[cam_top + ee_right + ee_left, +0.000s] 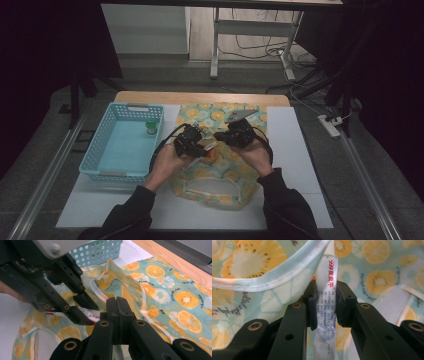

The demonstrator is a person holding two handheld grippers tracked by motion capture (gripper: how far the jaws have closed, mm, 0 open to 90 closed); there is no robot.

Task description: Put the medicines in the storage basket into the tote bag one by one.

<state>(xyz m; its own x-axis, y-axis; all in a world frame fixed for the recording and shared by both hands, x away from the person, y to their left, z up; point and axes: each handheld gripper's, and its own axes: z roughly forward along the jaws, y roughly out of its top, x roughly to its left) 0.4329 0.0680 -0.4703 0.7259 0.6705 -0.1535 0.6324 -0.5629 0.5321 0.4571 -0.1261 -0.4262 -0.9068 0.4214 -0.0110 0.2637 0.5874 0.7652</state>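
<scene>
1. Between the left tongs (325, 306), over the fruit-print cloth: a slim white ointment tube (327, 285), clamped at mid-length by both pads. Red print down its side reads "999", followed by Chinese characters; the smaller grey lines below are too fine to read.
2. Tube lies across a pale blue bound edge of the cloth (274, 281), its far end tucked under that edge.
3. Right tongs (116, 315) clenched tight on a fold of the cloth's edging (117, 352), with cloth bunched up beside them. Left tongs with the red-and-white tube show just beside them in the right gripper view.
4. Cloth (220, 117) is spread mid-counter, printed with orange and kiwi slices plus small looping script, partly legible as "hello".
5. Light blue perforated basket (102, 135) stands on the counter (295, 150) to the left of the cloth, holding a small green-capped jar (151, 127) near its far right corner.
</scene>
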